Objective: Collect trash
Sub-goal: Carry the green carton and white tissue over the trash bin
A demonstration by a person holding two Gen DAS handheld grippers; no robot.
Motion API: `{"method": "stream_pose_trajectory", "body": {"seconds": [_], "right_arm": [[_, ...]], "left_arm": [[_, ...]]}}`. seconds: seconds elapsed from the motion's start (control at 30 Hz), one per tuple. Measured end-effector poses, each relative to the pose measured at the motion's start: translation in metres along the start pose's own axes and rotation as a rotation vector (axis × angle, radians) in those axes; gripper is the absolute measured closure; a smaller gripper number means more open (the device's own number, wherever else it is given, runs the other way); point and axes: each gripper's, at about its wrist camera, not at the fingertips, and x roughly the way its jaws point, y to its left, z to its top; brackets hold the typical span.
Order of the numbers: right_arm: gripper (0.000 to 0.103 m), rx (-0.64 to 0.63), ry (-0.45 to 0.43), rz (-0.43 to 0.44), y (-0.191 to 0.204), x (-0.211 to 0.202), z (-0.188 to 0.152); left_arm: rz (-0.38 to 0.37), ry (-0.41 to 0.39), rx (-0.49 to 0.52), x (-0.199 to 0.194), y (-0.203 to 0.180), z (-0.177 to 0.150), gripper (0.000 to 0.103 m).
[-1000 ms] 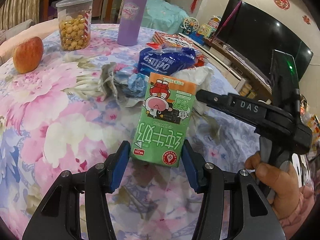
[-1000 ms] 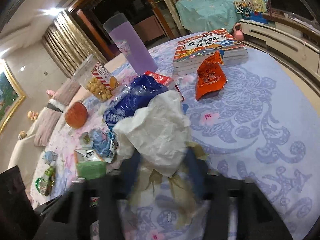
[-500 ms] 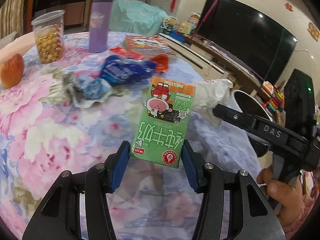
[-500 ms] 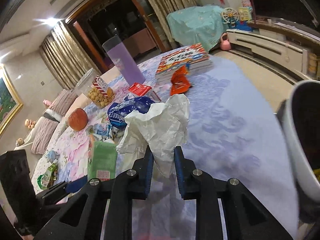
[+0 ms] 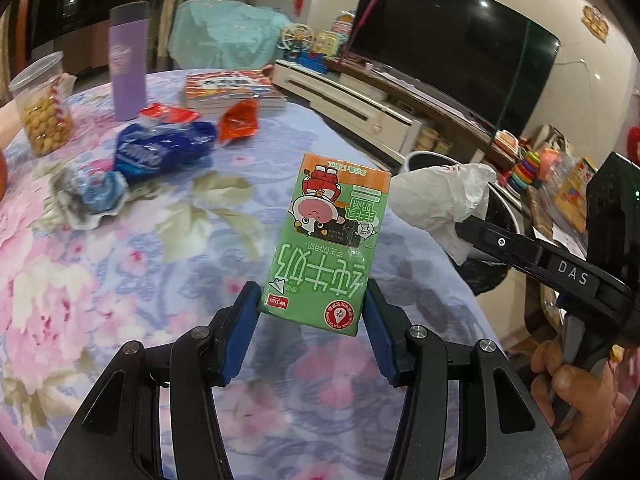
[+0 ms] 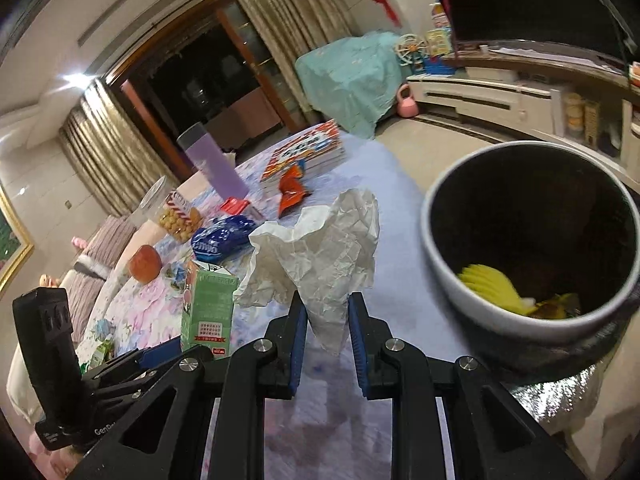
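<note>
My left gripper (image 5: pixel 312 304) is shut on a green milk carton (image 5: pixel 330 240), held upright above the flowered tablecloth (image 5: pixel 120 280). A crumpled white tissue (image 6: pixel 320 248) is pinched in my right gripper (image 6: pixel 326 312), near the table's edge. The same tissue (image 5: pixel 440 200) and the right gripper's arm show at the right of the left wrist view. A round bin (image 6: pixel 532 240) with a dark liner stands just right of the tissue, with yellow peel inside. The carton (image 6: pixel 208 308) shows at the left of the right wrist view.
On the table lie a blue wrapper (image 5: pixel 164 152), an orange wrapper (image 5: pixel 238 122), a crumpled foil wrapper (image 5: pixel 88 200), a book stack (image 5: pixel 232 92), a purple bottle (image 5: pixel 128 60), a snack jar (image 5: pixel 40 104) and an apple (image 6: pixel 145 264). A TV (image 5: pixel 452 64) stands behind.
Both grippers have moved off to the right, away from the wrappers toward the table's edge. The bin has come into full view beside the tissue. The right jaws closed on the tissue.
</note>
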Motion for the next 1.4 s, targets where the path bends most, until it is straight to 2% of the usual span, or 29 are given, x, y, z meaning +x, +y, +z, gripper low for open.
{"method": "stream_pose_trajectory", "body": {"seconds": [0.67,1.4], "right_arm": [[0.082,0.103,-0.09,-0.109,-0.062,-0.051,0.005],[0.082,0.131,-0.102,-0.191,-0.101,-0.061,0.021]], "left_arm": [[-0.086,0.019,0.135,0.028,-0.079,0.022,0.052],[-0.086,0.044,0.219,0.063,-0.132,0.055,0.052]]}}
